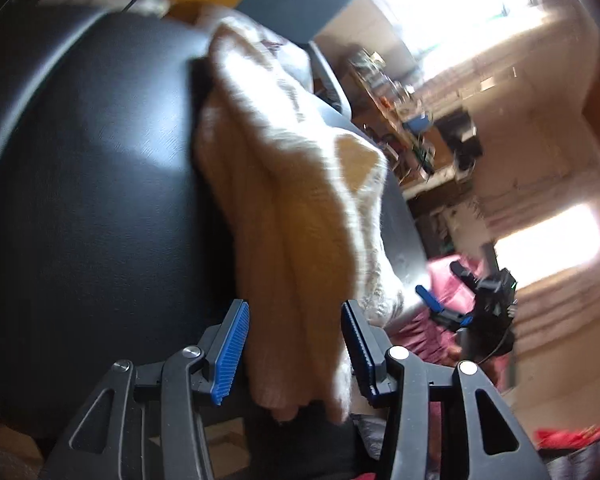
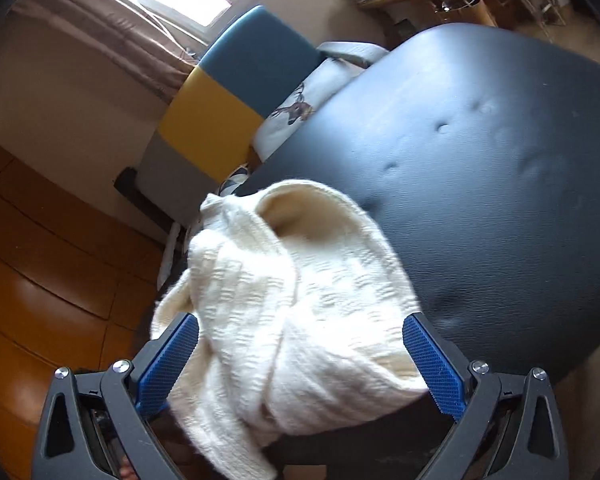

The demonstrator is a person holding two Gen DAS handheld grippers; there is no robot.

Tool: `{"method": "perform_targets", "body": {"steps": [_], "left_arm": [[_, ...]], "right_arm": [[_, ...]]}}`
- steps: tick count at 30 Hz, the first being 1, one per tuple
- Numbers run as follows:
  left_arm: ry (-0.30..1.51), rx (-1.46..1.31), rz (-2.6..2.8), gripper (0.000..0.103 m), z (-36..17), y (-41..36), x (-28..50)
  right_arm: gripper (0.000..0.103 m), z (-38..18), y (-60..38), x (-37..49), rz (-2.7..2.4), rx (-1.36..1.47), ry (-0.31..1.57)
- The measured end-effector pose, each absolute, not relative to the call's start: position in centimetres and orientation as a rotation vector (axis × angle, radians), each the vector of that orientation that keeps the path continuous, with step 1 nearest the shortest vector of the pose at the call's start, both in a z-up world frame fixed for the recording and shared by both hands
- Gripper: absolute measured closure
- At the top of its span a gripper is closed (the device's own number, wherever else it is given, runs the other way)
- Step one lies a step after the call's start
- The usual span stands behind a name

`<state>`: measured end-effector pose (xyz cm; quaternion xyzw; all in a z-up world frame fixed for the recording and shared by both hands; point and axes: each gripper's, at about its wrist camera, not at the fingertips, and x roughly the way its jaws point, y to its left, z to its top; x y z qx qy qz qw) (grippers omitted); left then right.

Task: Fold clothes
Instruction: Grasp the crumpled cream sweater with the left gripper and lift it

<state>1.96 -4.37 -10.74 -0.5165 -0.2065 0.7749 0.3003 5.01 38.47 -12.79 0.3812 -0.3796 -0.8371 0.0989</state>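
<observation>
Both grippers — left [image 1: 294, 354], right [image 2: 300, 364] — gape wide around a cream sweater [image 2: 296, 300] bunched on the black table [image 2: 500, 180].

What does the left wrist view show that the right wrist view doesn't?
Only the left wrist view shows the right tongs from outside, off the table's far edge beside dark red fabric, plus a bright red cloth at the lower corner.

Only the right wrist view shows the deer-print white pillow, the orange wood floor and the dents in the black padded tabletop.

Both show the cream knitted sweater lying on that tabletop between open tongs, and the blue and yellow cushioned chair back.
</observation>
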Motion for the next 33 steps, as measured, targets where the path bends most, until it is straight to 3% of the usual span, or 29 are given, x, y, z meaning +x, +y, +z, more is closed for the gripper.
{"method": "perform_targets", "body": {"steps": [10,20,22,29,33], "left_arm": [[-0.17,-1.338,2.009,0.054,-6.5,9.0,-0.2],[-0.293,-1.212,2.001,0.053,-1.8,9.2,0.2],[-0.19,-1.2,2.109,0.051,-0.9,9.9,-0.1],[-0.14,-1.484,2.073,0.051,-7.7,10.1,-4.2],[-0.137,-1.478,2.069,0.051,-8.8,10.4,-4.3]], "right_arm": [[0.0,-15.0,35.2,4.3,-2.387,1.221,-0.935],[0.0,-16.9,35.4,3.9,-2.404,1.256,-0.938],[0.0,-16.9,35.1,3.9,-2.414,1.258,-0.919],[0.0,-17.3,34.7,3.5,-2.422,1.278,-0.893],[0.0,-17.6,34.7,3.2,-2.428,1.289,-0.898]]}}
